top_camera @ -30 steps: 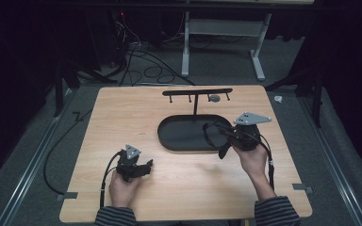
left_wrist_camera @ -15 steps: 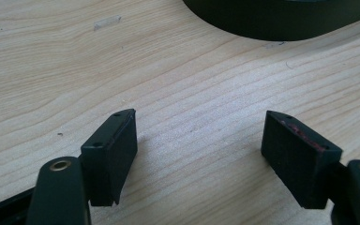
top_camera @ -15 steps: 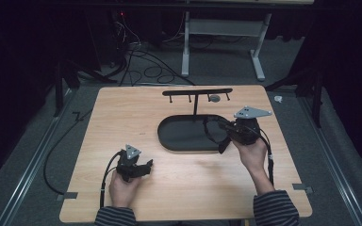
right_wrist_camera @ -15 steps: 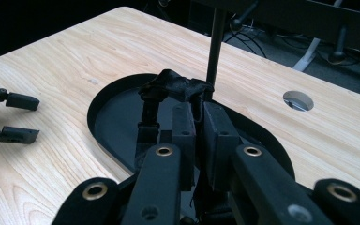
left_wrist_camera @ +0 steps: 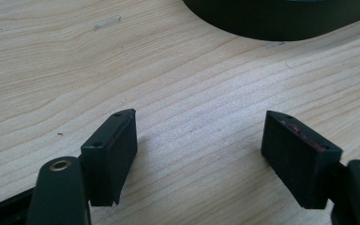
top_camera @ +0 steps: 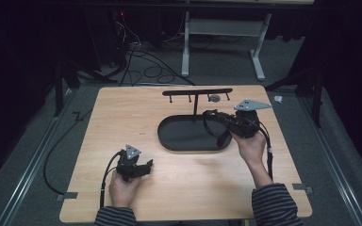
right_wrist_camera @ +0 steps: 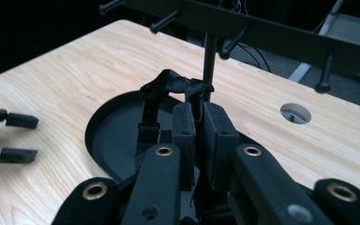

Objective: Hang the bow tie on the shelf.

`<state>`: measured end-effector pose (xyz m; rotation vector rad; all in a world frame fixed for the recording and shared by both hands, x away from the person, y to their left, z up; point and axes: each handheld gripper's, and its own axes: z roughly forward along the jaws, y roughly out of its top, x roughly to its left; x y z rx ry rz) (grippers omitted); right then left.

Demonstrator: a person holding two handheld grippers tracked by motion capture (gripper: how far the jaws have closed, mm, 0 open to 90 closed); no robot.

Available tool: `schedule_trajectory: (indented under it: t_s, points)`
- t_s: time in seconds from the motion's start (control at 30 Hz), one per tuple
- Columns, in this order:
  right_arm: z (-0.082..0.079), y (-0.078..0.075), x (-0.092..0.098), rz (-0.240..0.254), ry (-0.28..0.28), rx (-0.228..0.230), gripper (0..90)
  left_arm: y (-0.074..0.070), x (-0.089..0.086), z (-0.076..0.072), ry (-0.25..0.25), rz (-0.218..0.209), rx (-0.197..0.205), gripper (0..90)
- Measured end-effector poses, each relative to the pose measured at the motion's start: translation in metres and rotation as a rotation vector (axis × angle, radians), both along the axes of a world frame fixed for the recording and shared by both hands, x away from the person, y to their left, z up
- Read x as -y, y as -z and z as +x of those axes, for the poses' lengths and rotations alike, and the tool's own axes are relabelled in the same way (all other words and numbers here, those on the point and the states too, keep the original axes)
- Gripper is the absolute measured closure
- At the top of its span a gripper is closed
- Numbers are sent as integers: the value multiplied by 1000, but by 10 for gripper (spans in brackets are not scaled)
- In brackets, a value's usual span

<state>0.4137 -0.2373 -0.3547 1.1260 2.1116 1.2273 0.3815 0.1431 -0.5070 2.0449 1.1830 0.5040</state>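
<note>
At the near edge of the desk (top_camera: 122, 113), the left tongs (top_camera: 147, 165) rest low on the wood with jaws spread wide and nothing between them, well apart from the work. Farther in, the right tongs (top_camera: 215, 116) are clenched on a black strap (right_wrist_camera: 176, 86), a limp band of dark fabric pinched between the two pads and lifted over the right end of the oval tray (top_camera: 169, 136). In the right gripper view the strap rises from the closed jaws and curls into a loop at the top, with one end hanging down to the left toward the tray floor. Just beyond the loop stands the thin post of the black rack (right_wrist_camera: 262, 35), its crossbar running left to right above, short pegs pointing down from it. The strap thus lies straight ahead of the right tongs and below the bar, its loop near the post, so any hanging move is likely up and forward. The right hand is plainly the nearer one; the left sits across the tray, out of reach of the rack.
</note>
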Motion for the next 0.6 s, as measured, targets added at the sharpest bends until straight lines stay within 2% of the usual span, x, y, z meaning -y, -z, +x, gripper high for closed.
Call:
schedule_trajectory:
  t_s: [0.6]
  points:
    - [22,-9,-1,8,43,1,856,0,0,0,0,-1,0,276]
